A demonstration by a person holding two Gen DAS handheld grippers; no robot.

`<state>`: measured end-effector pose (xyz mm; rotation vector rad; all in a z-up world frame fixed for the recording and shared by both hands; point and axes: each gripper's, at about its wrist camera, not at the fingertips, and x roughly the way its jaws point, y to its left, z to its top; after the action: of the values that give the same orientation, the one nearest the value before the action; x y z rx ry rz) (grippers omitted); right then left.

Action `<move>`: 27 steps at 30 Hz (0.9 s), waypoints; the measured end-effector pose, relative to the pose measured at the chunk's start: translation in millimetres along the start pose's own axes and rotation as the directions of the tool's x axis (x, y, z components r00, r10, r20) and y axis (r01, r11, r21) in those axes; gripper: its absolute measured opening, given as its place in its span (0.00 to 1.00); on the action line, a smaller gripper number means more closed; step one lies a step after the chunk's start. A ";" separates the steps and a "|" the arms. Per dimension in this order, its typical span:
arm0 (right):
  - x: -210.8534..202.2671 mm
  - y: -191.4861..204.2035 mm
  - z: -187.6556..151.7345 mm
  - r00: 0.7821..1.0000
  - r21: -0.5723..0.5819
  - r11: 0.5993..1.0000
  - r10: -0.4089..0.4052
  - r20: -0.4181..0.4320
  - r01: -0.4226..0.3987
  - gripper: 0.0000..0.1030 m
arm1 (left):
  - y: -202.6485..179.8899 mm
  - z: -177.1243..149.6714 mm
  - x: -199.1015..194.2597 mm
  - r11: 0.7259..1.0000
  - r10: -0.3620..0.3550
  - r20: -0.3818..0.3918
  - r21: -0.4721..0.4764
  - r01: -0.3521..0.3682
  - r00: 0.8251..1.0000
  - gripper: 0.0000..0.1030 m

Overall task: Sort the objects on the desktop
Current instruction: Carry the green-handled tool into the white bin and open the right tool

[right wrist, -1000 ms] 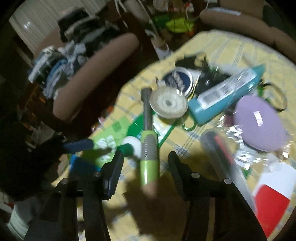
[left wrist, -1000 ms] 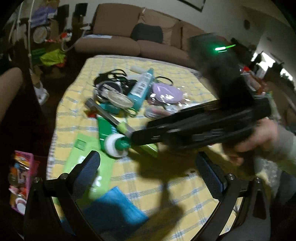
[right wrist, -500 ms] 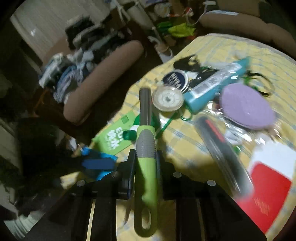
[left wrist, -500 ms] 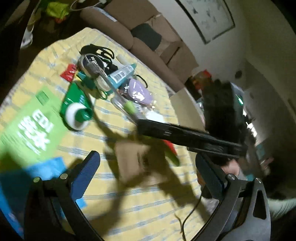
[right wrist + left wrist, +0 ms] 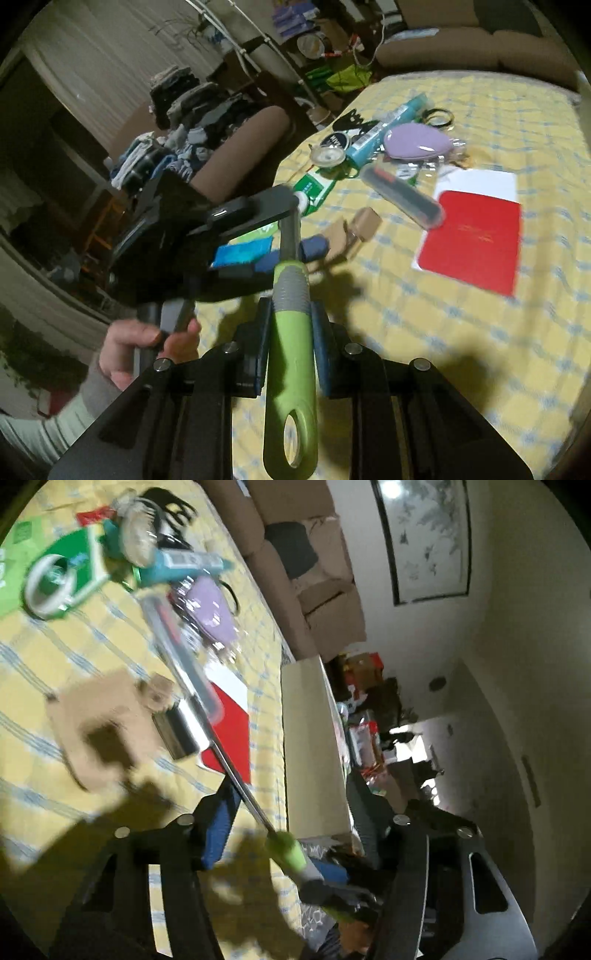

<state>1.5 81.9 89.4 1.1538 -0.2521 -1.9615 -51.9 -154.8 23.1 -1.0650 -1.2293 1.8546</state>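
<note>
My right gripper (image 5: 290, 332) is shut on a tool with a green and grey handle (image 5: 291, 332) and a grey metal shaft, held above the yellow checked tablecloth (image 5: 461, 314). The tool's shaft runs between my left gripper's fingers. The tool also shows in the left wrist view (image 5: 288, 849), its shaft slanting up between the open fingers of my left gripper (image 5: 291, 834). The left gripper shows in the right wrist view (image 5: 280, 236) around the shaft. A pile of small items lies at the table's far side: a teal tube (image 5: 384, 129), a purple case (image 5: 417, 142), a green tube (image 5: 314, 188).
A red and white booklet (image 5: 476, 229) and a clear pen case (image 5: 402, 194) lie mid-table. A small brown cardboard piece (image 5: 99, 727) and a green packet (image 5: 255, 234) lie near the left gripper. A cardboard box (image 5: 314, 746) stands beside the table. A sofa (image 5: 295, 554) is behind.
My right gripper lifted the green-handled tool off the table and pulled it back. My left gripper swung right and now has the tool's shaft between its open fingers.
</note>
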 end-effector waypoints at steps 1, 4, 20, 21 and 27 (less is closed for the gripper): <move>-11.3 1.0 -6.1 1.000 -0.001 1.000 -0.009 0.014 0.009 0.20 | -10.4 -4.0 7.5 1.000 0.022 -0.017 0.015 -0.022 1.000 0.46; -47.0 -1.8 -13.9 0.997 0.017 1.000 -0.015 0.073 0.014 0.20 | -44.8 -12.9 30.0 0.998 0.033 -0.048 0.058 -0.030 0.998 0.42; -331.6 -144.2 -60.4 0.859 0.260 0.932 -0.340 0.382 0.253 0.20 | -271.4 -84.0 352.4 0.955 -0.017 -0.445 0.257 0.146 0.895 0.42; -348.0 -162.1 -63.7 0.846 0.289 0.918 -0.371 0.383 0.272 0.20 | -278.1 -89.5 374.1 0.954 -0.009 -0.463 0.260 0.146 0.887 0.42; -385.1 -248.7 -68.0 0.808 0.404 0.858 -0.468 0.357 0.319 0.20 | -290.4 -103.1 488.6 0.954 0.069 -0.522 0.284 0.097 0.850 0.42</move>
<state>9.7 539.5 162.0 0.9941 -0.6411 -2.6385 -154.4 401.2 141.5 -1.2703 -0.6058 1.5195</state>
